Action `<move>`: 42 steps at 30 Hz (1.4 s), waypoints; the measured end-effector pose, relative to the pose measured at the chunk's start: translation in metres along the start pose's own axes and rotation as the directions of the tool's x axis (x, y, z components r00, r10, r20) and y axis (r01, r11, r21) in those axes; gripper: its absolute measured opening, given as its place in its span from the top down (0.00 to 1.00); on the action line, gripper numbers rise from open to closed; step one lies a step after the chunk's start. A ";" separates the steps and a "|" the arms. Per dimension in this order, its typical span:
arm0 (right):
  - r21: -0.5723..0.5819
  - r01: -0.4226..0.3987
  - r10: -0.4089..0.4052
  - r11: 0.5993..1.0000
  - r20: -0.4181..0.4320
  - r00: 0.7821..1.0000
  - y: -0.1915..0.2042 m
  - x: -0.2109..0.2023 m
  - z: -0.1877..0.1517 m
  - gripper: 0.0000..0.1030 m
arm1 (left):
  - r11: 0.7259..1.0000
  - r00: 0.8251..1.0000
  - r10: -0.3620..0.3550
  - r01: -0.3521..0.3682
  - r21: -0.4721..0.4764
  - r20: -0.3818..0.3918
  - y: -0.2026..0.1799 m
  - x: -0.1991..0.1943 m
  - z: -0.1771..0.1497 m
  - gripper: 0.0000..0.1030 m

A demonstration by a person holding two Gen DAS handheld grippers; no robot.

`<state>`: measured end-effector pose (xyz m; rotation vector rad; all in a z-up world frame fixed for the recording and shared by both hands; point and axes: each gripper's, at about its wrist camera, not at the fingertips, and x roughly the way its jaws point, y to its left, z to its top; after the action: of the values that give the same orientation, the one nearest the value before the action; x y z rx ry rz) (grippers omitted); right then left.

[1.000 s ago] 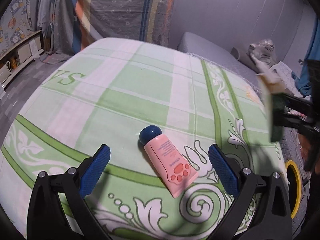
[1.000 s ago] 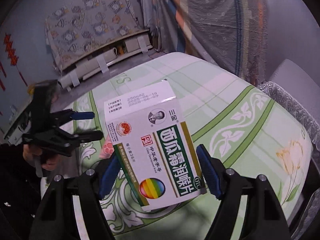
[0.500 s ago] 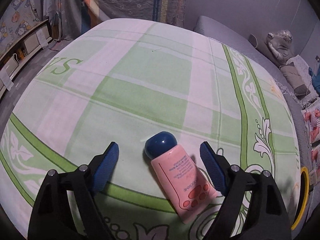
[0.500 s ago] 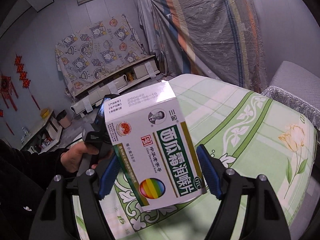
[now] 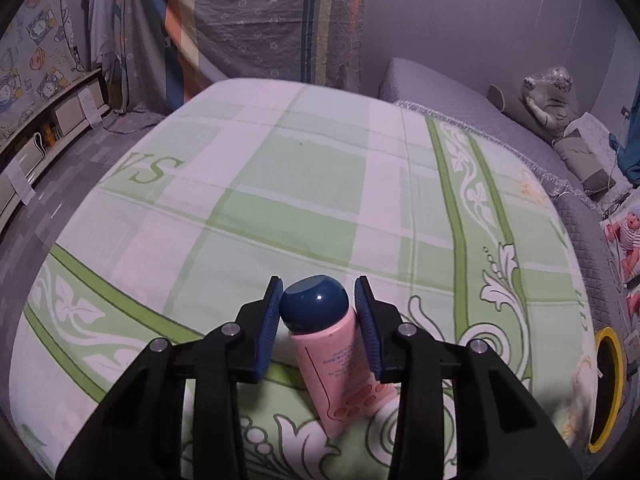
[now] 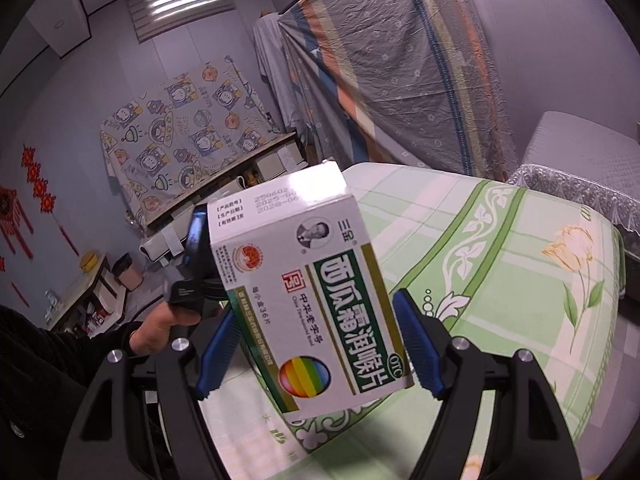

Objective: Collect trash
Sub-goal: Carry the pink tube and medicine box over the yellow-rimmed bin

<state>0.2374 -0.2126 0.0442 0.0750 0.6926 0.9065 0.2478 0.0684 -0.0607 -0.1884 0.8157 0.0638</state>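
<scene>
Left gripper (image 5: 318, 322): jaws just closed, pinching blue cap of pink tube (image 5: 340, 360) on green bedspread (image 5: 304, 184). Right gripper (image 6: 320, 344): clamped on medicine box (image 6: 308, 300), above bedspread.

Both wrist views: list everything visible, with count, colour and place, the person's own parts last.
Tube: one, pink with dark blue cap, between the left pads, on the sheet.
Box: one, white and green, clamped in the right gripper, held above the bed.
Bed sheet: one, green and white.
Ring: one, yellow, beside the bed.
Left gripper: black, blue pads, jaws just closing around the cap.
Right gripper: black, blue pads.
Hand: one, holding the left gripper.
</scene>
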 end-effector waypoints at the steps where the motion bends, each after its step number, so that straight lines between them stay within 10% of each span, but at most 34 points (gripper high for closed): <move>1: 0.014 0.003 -0.003 1.000 0.005 1.000 0.004 -0.005 -0.003 0.31 | 1.000 1.000 -0.009 0.009 0.010 0.024 -0.002 -0.011 -0.001 0.67; 22: 0.274 0.150 -0.194 0.950 0.139 0.971 0.043 -0.104 -0.103 0.32 | 0.949 0.935 -0.250 0.185 0.255 0.251 -0.095 -0.143 -0.032 0.70; 32: 0.412 0.236 -0.362 0.880 0.261 0.895 0.022 -0.173 -0.140 0.31 | 0.856 0.884 -0.408 0.283 0.433 0.230 -0.179 -0.166 -0.047 0.70; 42: 0.563 0.349 -0.574 0.749 0.288 0.767 -0.004 -0.230 -0.187 0.31 | 0.721 0.818 -0.557 0.392 0.571 0.141 -0.267 -0.174 -0.071 0.70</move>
<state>0.0355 -0.4280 0.0165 0.5185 0.4505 0.1759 0.1118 -0.2043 0.0567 0.1307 0.4233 -0.6167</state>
